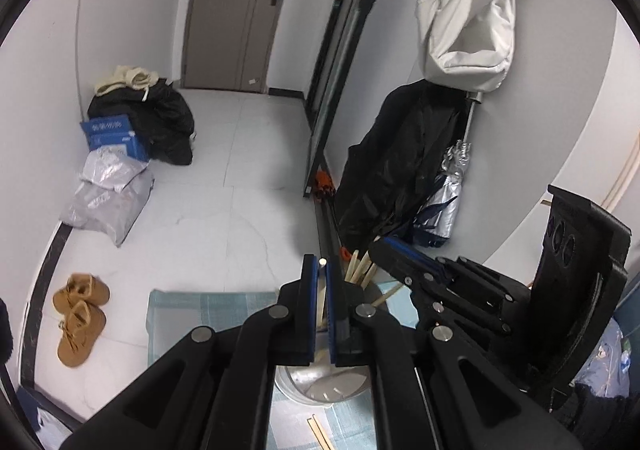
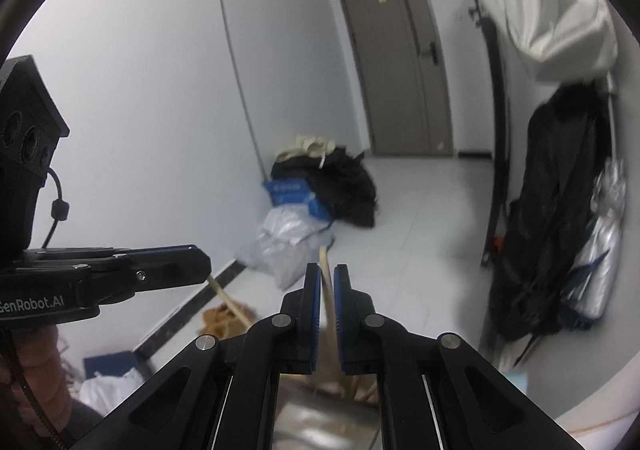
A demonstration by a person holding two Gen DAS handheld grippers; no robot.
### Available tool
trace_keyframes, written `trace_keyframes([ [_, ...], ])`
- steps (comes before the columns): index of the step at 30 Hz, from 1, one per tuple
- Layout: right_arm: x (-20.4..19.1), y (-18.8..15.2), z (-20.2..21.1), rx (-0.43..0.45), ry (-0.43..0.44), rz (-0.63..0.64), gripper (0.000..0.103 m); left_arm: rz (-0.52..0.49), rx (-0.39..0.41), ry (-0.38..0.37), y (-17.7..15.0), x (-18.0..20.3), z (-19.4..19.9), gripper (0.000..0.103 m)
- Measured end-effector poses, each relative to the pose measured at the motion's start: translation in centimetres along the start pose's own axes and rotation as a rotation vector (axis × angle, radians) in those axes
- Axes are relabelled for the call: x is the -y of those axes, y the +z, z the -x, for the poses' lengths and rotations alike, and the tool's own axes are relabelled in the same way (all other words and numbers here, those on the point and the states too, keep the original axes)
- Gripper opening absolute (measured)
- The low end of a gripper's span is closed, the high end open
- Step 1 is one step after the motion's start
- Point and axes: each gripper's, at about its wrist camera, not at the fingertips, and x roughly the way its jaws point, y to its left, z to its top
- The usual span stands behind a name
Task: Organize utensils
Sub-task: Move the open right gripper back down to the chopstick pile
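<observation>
My left gripper (image 1: 322, 266) is shut on a pale wooden chopstick (image 1: 322, 302) that stands upright between its blue pads. Under it sits a metal utensil holder (image 1: 316, 382) with several chopsticks (image 1: 358, 268) sticking up out of it. My right gripper (image 1: 386, 248) reaches in from the right, just above those sticks. In the right wrist view the right gripper (image 2: 327, 270) is shut on another chopstick (image 2: 328, 290) over the holder (image 2: 320, 422). The left gripper (image 2: 202, 264) comes in from the left, its chopstick (image 2: 226, 296) hanging down.
The holder stands on a blue checked cloth (image 1: 200, 310), where two loose chopsticks (image 1: 318, 428) lie near the front. On the floor beyond are brown shoes (image 1: 80, 314), plastic bags (image 1: 108, 194) and a black coat (image 1: 400, 170) on a rack.
</observation>
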Motion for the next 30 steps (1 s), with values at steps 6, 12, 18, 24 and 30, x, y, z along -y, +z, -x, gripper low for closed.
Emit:
trace_keyframes([
  [6,0.3,-2.0,0.6,-0.049,-0.006,-0.030,0.007,-0.005,-0.064,0.054,-0.8,-0.2,-1.6,0.006],
  [12,1.5,-3.7,4.2,-0.055,-0.023,-0.148,0.012,0.047,-0.036,0.099,-1.5,-0.4,0.3,0.041],
  [18,1.3,-5.1,7.4,-0.020,-0.074,-0.179,0.038,0.043,0.020,0.147,-2.8,0.6,2.4,0.063],
  [24,0.7,-6.0,9.8,-0.002,-0.088,-0.194,0.050,0.045,0.051,0.193,-4.2,1.4,3.9,0.073],
  [30,-0.4,-6.9,12.1,0.030,-0.112,-0.175,0.070,0.052,0.090,0.248,-6.1,1.9,5.1,0.084],
])
